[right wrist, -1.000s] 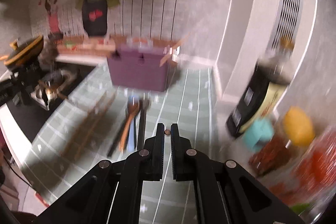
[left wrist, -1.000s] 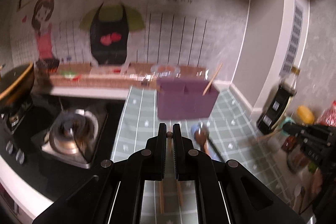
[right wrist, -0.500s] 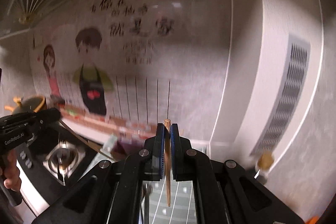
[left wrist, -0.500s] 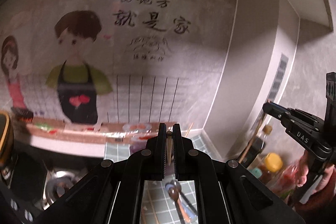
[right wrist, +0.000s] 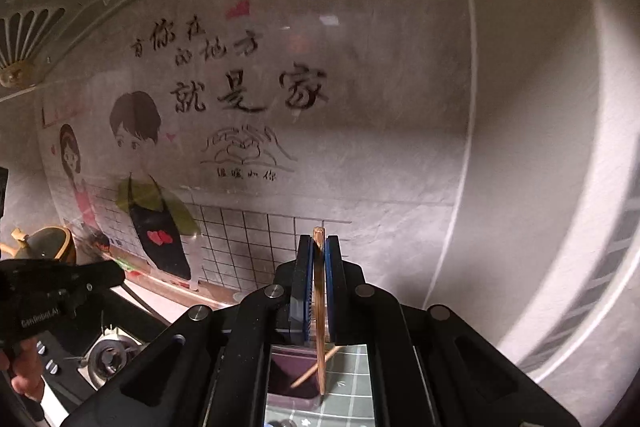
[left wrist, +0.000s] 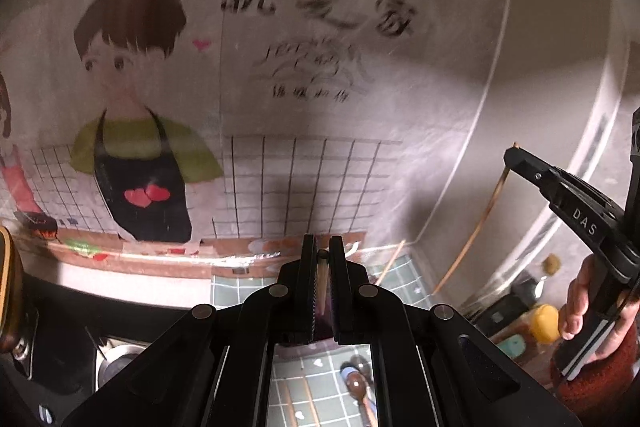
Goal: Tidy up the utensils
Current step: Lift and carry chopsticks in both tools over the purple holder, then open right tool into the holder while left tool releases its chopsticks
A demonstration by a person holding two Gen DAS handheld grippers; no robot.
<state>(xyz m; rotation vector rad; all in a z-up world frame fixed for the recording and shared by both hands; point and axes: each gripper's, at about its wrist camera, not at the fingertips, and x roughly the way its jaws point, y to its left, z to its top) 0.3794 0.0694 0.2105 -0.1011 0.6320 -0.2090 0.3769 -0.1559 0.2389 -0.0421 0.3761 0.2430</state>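
Observation:
My left gripper [left wrist: 322, 259] is shut on a wooden chopstick [left wrist: 321, 281] that hangs down between its fingers. My right gripper [right wrist: 318, 251] is shut on another wooden chopstick [right wrist: 319, 315], whose tip hangs over the purple utensil holder [right wrist: 288, 371] below. A third chopstick [right wrist: 316, 367] leans in that holder. In the left wrist view the right gripper [left wrist: 516, 153] is at the right, held high, with its chopstick [left wrist: 476, 231] hanging down. A wooden spoon [left wrist: 360, 391] lies on the green tiled counter [left wrist: 296, 403] below.
The gas stove [right wrist: 108, 355] is at the lower left, with a pan [right wrist: 44, 243] behind it. Bottles and jars [left wrist: 536, 311] stand at the right against the wall. The wall with the cartoon sticker [left wrist: 136, 155] is straight ahead.
Both grippers have risen from the counter, each with a chopstick, and now point at the wall. The right chopstick now hangs over the purple holder.

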